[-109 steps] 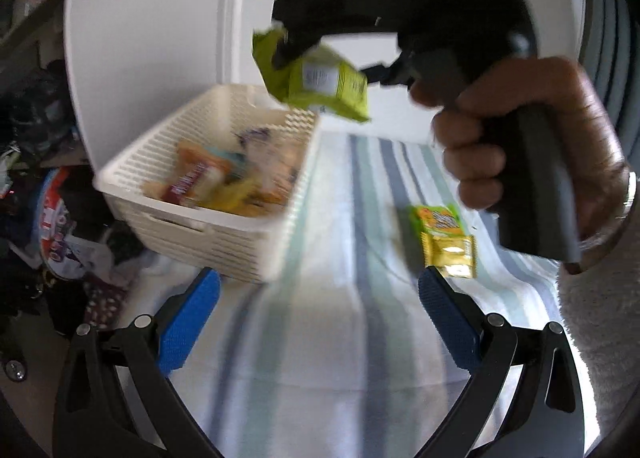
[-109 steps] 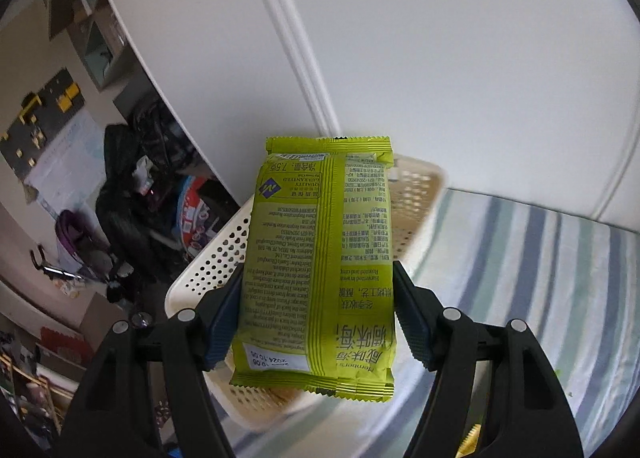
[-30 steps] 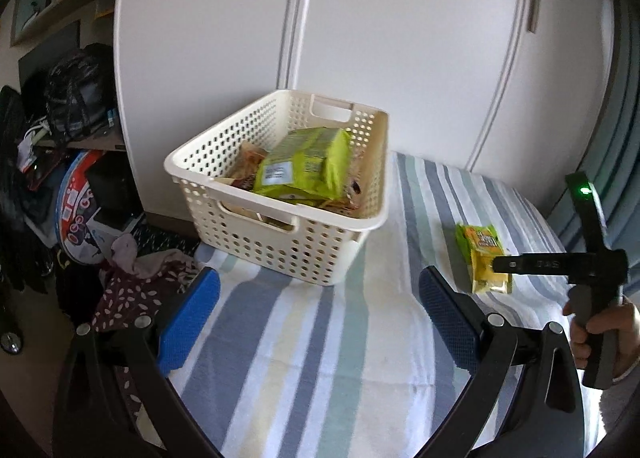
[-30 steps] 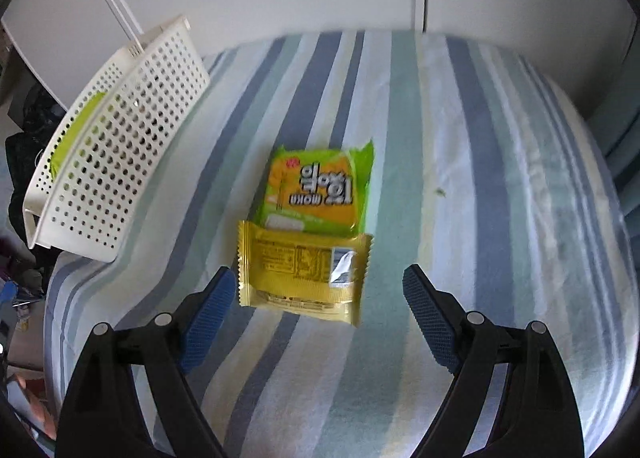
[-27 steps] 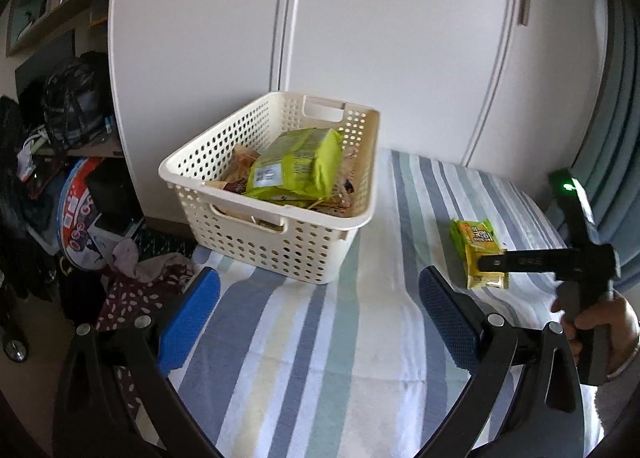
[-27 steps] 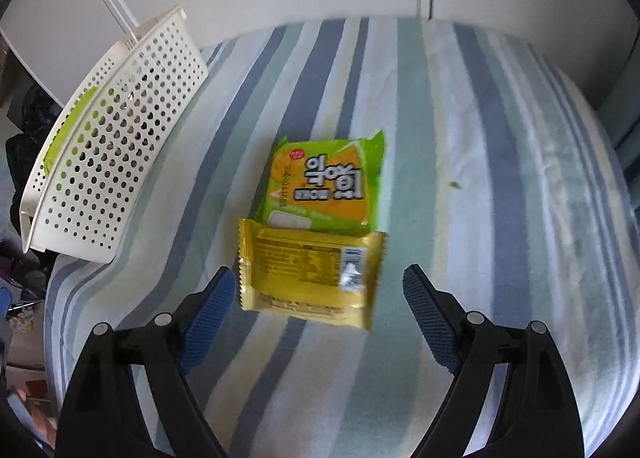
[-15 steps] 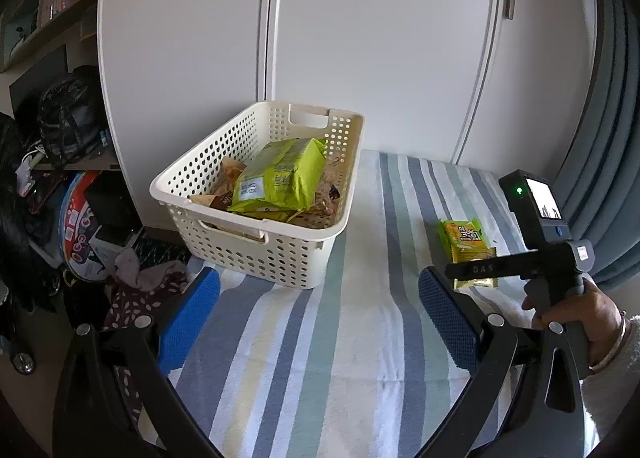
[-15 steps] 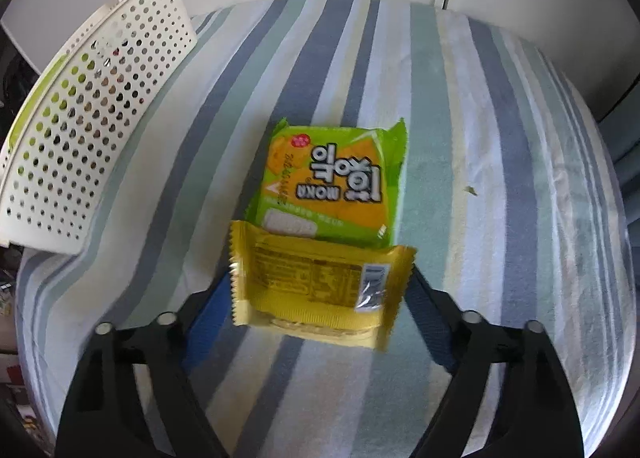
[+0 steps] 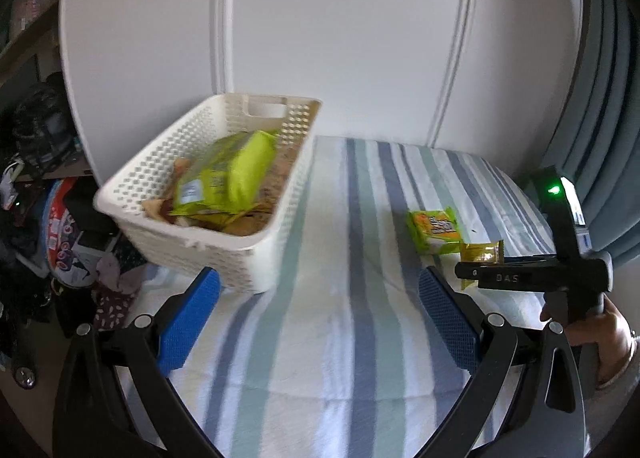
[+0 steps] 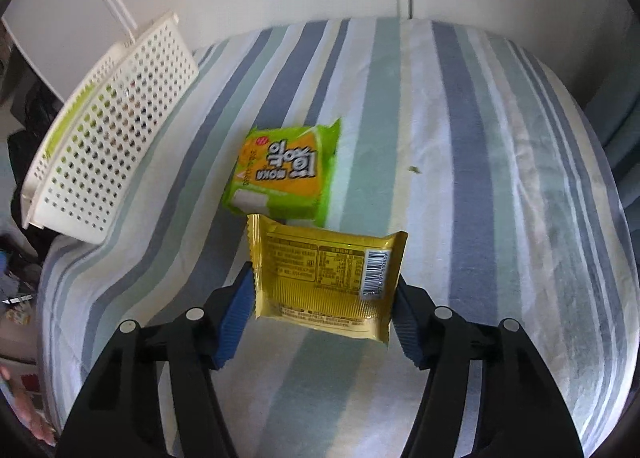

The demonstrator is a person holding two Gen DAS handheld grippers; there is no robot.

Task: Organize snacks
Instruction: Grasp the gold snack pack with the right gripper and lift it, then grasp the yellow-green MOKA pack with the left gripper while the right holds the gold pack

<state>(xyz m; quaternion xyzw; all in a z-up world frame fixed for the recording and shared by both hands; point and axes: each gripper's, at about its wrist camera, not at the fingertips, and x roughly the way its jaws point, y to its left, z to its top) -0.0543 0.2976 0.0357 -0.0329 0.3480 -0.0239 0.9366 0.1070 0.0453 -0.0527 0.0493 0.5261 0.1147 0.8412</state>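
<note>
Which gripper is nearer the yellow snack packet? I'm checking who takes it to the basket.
Right. The right gripper has its fingers on either side of the yellow snack packet; the left gripper hangs open, well short of it.

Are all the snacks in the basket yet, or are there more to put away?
Not yet. The white basket already holds a big green packet on top of other snacks. The right gripper is clamped on the yellow packet and has lifted it. The green and orange packet lies on the striped cloth, waiting. The left gripper is open and empty.
</note>
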